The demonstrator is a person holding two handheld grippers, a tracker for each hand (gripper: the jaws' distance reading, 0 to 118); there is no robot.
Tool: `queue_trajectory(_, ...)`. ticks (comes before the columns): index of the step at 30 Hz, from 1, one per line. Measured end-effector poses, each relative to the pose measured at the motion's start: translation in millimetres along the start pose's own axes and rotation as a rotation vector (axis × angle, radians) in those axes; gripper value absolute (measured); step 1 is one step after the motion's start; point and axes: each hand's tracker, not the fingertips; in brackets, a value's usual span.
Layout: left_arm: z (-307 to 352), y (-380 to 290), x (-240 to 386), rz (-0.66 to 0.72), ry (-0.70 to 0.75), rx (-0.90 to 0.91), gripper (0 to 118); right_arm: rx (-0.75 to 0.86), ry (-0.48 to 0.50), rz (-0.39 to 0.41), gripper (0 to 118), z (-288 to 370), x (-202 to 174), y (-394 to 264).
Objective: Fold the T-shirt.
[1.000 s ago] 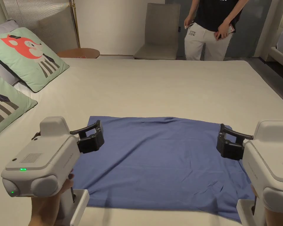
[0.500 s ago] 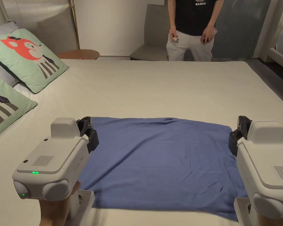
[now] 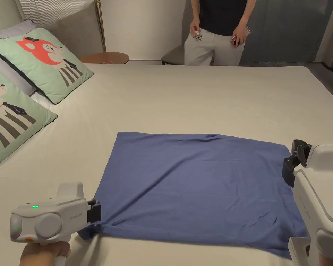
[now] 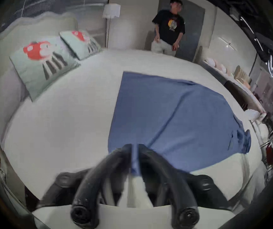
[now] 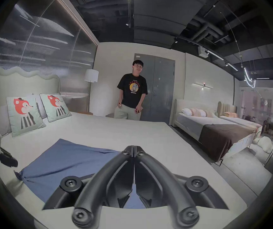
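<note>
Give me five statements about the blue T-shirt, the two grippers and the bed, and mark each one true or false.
1. The left gripper is shut on the T-shirt at its near left corner. True.
2. The right gripper holds cloth between its jaws. False: its jaws are closed on nothing.
3. The T-shirt lies spread flat on the bed. True.
4. Both fox cushions lie on top of the T-shirt. False: they sit apart from it, at the head of the bed.
5. A person stands at the far side of the bed. True.
</note>
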Motion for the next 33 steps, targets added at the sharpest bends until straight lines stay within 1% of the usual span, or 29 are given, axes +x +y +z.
queue_trajectory(1,-2.9,-5.8,-4.3,-0.006,0.001,-0.002,72,-0.004,0.002,0.001,1,-0.6,-0.6,-1.3)
queue_trajectory(2,-5.3,-11.5,-6.3,-0.005,0.013,-0.012,97,-0.012,0.005,0.000,1,-1.4,-1.4,-8.0)
queue_trajectory(3,-7.2,-17.5,-7.3,-0.008,0.022,-0.022,109,-0.019,0.009,-0.001,1,-1.9,-1.8,-10.1)
queue_trajectory(7,-14.6,-32.6,-15.7,-0.009,0.043,-0.012,108,-0.037,0.011,-0.002,1,0.2,-2.7,-9.1)
queue_trajectory(8,-19.0,-34.9,-17.3,-0.007,0.055,-0.024,106,-0.042,0.013,-0.002,1,0.1,-2.6,-9.4)
queue_trajectory(9,-23.3,-37.2,-18.5,-0.004,0.057,-0.024,99,-0.044,0.013,0.000,1,0.2,-2.5,-10.7)
queue_trajectory(10,-27.3,-38.8,-19.8,-0.002,0.052,-0.023,80,-0.045,0.011,0.001,1,0.6,-2.3,-12.9)
queue_trajectory(11,-30.5,-40.9,-19.2,-0.006,0.049,-0.024,58,-0.047,0.010,0.002,1,1.1,-1.8,-13.7)
queue_trajectory(13,-37.7,-42.2,-16.0,-0.025,0.057,-0.034,10,-0.050,0.004,0.001,1,2.7,0.3,-14.6)
queue_trajectory(15,-44.2,-45.2,-13.2,-0.054,0.025,-0.059,6,-0.057,0.001,0.001,1,5.4,3.1,-15.6)
queue_trajectory(17,-42.0,-44.7,-9.3,-0.040,0.052,-0.041,5,-0.069,-0.009,-0.004,1,7.1,9.0,-19.7)
queue_trajectory(19,-37.2,-43.1,-7.2,-0.045,0.041,-0.020,5,-0.097,-0.019,-0.018,1,7.8,18.1,-28.9)
queue_trajectory(21,-33.4,-39.2,-6.9,-0.042,0.042,-0.015,4,-0.177,-0.026,-0.057,1,8.1,28.6,-43.6)
queue_trajectory(22,-32.0,-37.6,-7.4,-0.041,0.037,-0.012,4,-0.221,-0.026,-0.073,9,9.4,34.0,-50.7)
queue_trajectory(23,-29.3,-37.0,-6.9,-0.040,0.036,-0.006,4,-0.277,-0.021,-0.090,28,9.7,40.3,-61.9)
queue_trajectory(24,-27.9,-36.2,-6.8,-0.040,0.035,0.002,4,-0.328,-0.022,-0.105,58,9.6,46.7,-75.6)
queue_trajectory(25,-26.9,-35.1,-6.5,-0.043,0.032,0.004,4,-0.397,-0.027,-0.116,94,8.6,52.0,-88.9)
queue_trajectory(26,-26.1,-34.6,-6.2,-0.044,0.033,0.007,4,-0.465,-0.027,-0.128,112,8.8,54.8,-100.9)
queue_trajectory(27,-25.0,-34.3,-4.3,-0.043,0.031,0.011,4,-0.504,-0.026,-0.138,116,9.9,58.6,-114.5)
queue_trajectory(28,-24.7,-33.9,-4.2,-0.042,0.028,0.012,4,-0.526,-0.018,-0.154,115,12.1,61.6,-125.6)
queue_trajectory(30,-23.9,-33.2,-3.7,-0.039,0.024,0.014,4,-0.597,-0.032,-0.157,115,12.9,67.9,-149.7)
queue_trajectory(33,-14.4,-31.0,7.8,-0.041,0.023,0.017,4,-0.631,-0.033,-0.163,115,12.7,66.5,-165.1)
